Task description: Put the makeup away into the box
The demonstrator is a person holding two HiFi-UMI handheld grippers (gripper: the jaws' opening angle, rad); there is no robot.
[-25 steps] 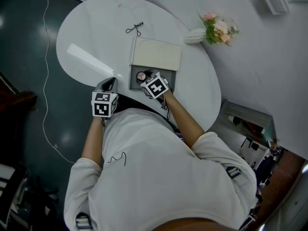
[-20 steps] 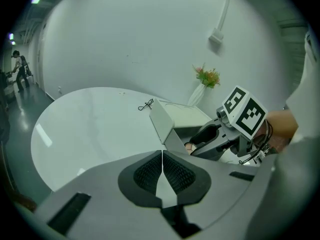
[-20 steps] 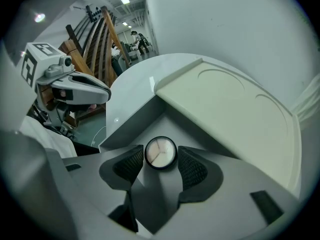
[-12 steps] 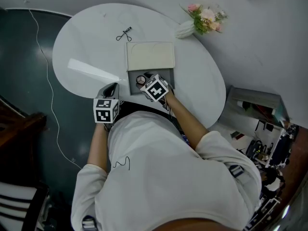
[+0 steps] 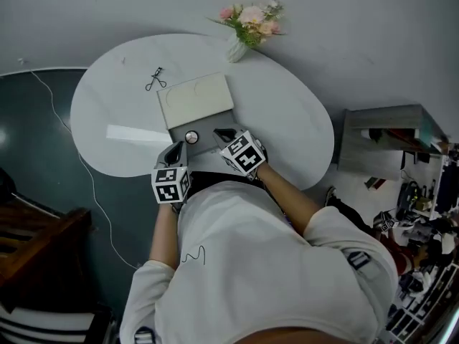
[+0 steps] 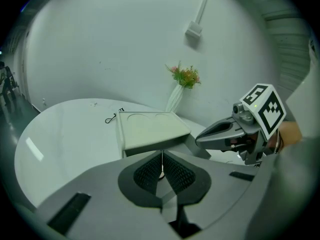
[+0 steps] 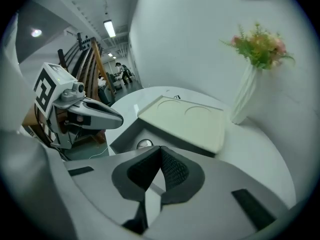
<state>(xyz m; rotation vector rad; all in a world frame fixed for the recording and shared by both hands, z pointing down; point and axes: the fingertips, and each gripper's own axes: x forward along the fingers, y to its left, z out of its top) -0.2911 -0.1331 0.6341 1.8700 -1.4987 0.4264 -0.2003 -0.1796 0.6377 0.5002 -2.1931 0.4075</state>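
Note:
A grey box (image 5: 209,125) stands open on the white table, its cream lid (image 5: 196,99) tipped back. A small round compact (image 5: 191,137) lies in the box's left part and also shows as the compact (image 7: 145,144) in the right gripper view. My right gripper (image 5: 219,132) hovers at the box's near edge, shut and empty; its pads (image 7: 167,166) meet. Beside the box's near left corner, my left gripper (image 5: 177,147) is shut on nothing, pads (image 6: 172,171) together. A black eyelash curler (image 5: 155,79) lies on the table beyond the box.
A white vase of pink flowers (image 5: 247,20) stands at the table's far edge by the wall. A cable (image 5: 86,178) runs over the dark floor at the left. Shelving with clutter (image 5: 401,156) is at the right. My own torso covers the table's near edge.
The right gripper has drawn back and up from inside the box, leaving the compact there. The left gripper has moved in toward the box's near left corner. The head view has swung.

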